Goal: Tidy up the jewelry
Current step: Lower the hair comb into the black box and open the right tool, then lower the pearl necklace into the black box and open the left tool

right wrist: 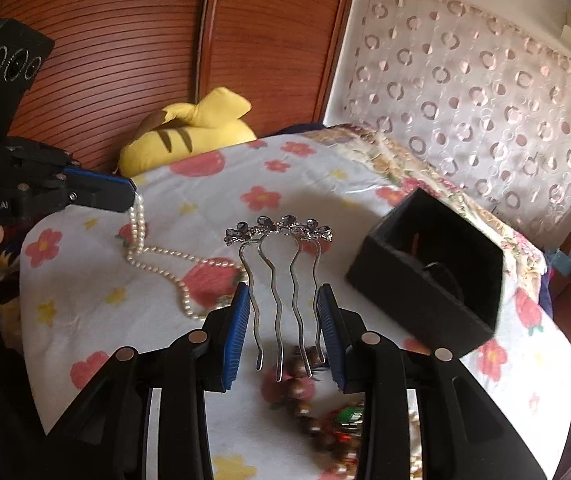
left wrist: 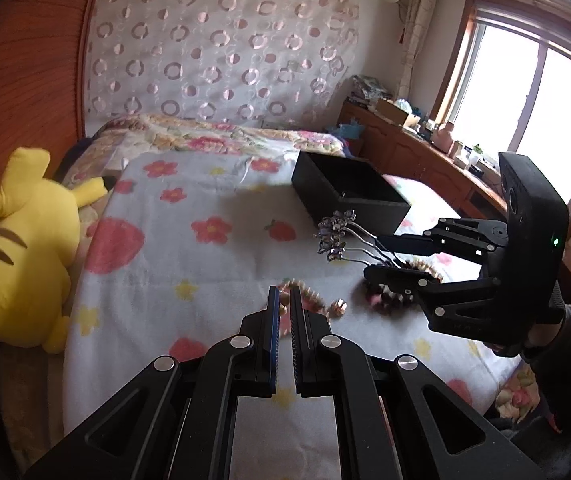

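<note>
Presently, the right gripper (right wrist: pixel 284 300) is clamped on the silver four-pronged hair comb (right wrist: pixel 281 264); the left gripper (left wrist: pixel 284 300) pinches the white pearl necklace (right wrist: pixel 157 256) near the open black box (right wrist: pixel 433 280).

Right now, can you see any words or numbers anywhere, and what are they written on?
"GenRobot.AI": white letters on the side of the left gripper, seen in the right wrist view.
The right gripper shows a green light but no words.
The black box, hair comb and pearl necklace carry no writing.
The clutter on the wooden desk is too small to read.
</note>
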Motion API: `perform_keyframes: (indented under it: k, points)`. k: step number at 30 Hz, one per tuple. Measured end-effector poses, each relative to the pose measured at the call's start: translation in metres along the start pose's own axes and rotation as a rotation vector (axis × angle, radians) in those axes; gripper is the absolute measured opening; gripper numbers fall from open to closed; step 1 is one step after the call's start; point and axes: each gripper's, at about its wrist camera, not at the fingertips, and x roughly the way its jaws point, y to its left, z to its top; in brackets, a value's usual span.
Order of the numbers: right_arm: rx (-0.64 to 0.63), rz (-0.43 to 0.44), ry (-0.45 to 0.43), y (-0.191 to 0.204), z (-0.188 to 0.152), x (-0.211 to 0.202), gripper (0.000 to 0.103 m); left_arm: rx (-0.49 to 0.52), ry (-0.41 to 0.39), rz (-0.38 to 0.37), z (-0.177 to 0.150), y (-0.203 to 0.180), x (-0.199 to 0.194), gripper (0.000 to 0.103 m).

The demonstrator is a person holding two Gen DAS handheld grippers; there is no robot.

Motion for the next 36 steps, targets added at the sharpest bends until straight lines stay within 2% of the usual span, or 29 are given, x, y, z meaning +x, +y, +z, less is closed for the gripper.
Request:
perform_keyframes:
  k: [10, 14, 19, 28, 36]
  points:
    - [0.066, -0.113, -0.028, -0.066, 0.01, -0.02, 0.038, 0.057, -0.122, -0.026, 0.058, -0.033, -0.023, 0.004]
    - [0.106, -0.158, -0.002, -0.1, 0.013, -0.009, 0.038, 0.073, -0.161, -0.04, 0.083, -0.045, -0.028, 0.004]
    - [0.147, -0.169, 0.04, -0.128, 0.015, 0.017, 0.038, 0.1, -0.186, -0.047, 0.112, -0.06, -0.028, 0.004]
    - [0.179, -0.131, 0.057, -0.131, 0.019, 0.037, 0.039, 0.151, -0.209, -0.026, 0.157, -0.082, -0.019, 0.004]
    - [0.187, -0.134, 0.028, -0.134, 0.001, 0.009, 0.039, 0.158, -0.195, -0.016, 0.196, -0.096, 0.008, 0.004]
